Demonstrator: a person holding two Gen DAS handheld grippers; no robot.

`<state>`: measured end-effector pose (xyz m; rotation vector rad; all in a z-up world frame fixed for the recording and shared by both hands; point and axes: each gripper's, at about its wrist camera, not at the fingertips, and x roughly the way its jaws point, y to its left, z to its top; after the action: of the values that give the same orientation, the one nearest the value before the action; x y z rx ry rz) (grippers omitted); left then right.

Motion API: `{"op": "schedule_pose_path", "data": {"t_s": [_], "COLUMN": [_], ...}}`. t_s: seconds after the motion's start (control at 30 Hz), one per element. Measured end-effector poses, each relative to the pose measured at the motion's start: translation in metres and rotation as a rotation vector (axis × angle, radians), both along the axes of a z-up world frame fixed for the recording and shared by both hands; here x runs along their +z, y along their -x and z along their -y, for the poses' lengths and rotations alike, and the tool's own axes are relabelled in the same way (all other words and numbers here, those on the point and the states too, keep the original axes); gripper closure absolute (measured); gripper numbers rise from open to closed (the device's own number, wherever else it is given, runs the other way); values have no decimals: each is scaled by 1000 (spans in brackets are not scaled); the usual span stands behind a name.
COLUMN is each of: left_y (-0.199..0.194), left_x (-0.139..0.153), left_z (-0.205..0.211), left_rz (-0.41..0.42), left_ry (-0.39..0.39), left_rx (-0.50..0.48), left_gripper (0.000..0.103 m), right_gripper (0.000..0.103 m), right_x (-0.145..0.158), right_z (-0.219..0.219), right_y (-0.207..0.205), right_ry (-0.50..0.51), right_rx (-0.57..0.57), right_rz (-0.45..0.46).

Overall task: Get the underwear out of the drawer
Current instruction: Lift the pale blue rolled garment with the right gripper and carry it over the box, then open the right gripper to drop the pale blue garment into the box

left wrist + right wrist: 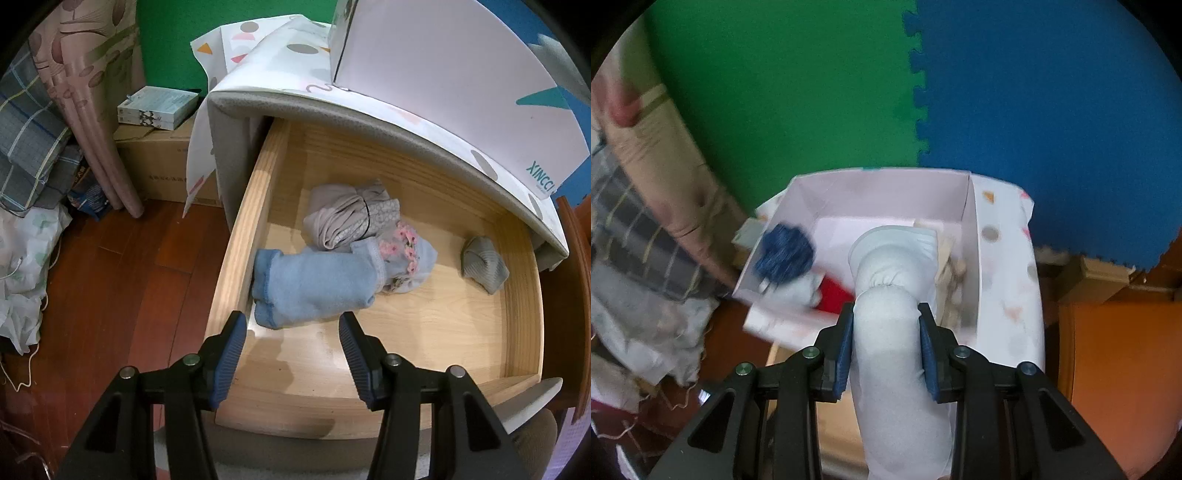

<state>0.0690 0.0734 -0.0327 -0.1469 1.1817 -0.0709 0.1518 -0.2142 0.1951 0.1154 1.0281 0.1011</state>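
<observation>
Blue-padded fingers of the left gripper (292, 334) stand wide apart, holding nothing, above the front of the open wooden drawer (522, 295). Beyond lies red-brown plank floor (110, 280), with cardboard boxes (155, 162) against green and blue foam wall mats (798, 92). Inside the drawer lie a light blue roll (314, 284), a beige bundle (347, 218), a floral piece (402, 251) and a grey wad (484, 264). The right gripper (885, 325) is clamped on a white underwear roll (892, 280) (slightly blurred) over a pale box (886, 195) holding navy and red items.
</observation>
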Motion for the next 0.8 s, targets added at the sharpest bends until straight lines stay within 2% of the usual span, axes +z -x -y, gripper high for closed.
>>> {"op": "schedule_pose_path", "data": {"t_s": [0.17,0.37,0.53,0.6,0.7,0.8], "left_y": [0,-1,-1,-2,-2,-2], "left_x": [1,2,3,3,4,4], "left_z": [3,4,4,4,6,8], "left_rz": [10,17,28,27,32,33], "left_ry": [-22,-22,-8,-7,-14,-24], "left_rx": [0,-14,-19,-20,-24,-30], "left_gripper": [50,50,50,50,50,50], "right_gripper": [73,71,64,60,56,48], "right_x": [-25,-69,-105,-110,-110,-96], "right_z": [-1,1,2,1,1,3], "right_y": [-66,-111,-123,-121,-117,-106], "right_ry": [34,51,40,40,45,41], "right_rx": [-29,-45,-52,-52,-50,-50], "right_rz": [-28,-87,-141,-144,-149,-124]}}
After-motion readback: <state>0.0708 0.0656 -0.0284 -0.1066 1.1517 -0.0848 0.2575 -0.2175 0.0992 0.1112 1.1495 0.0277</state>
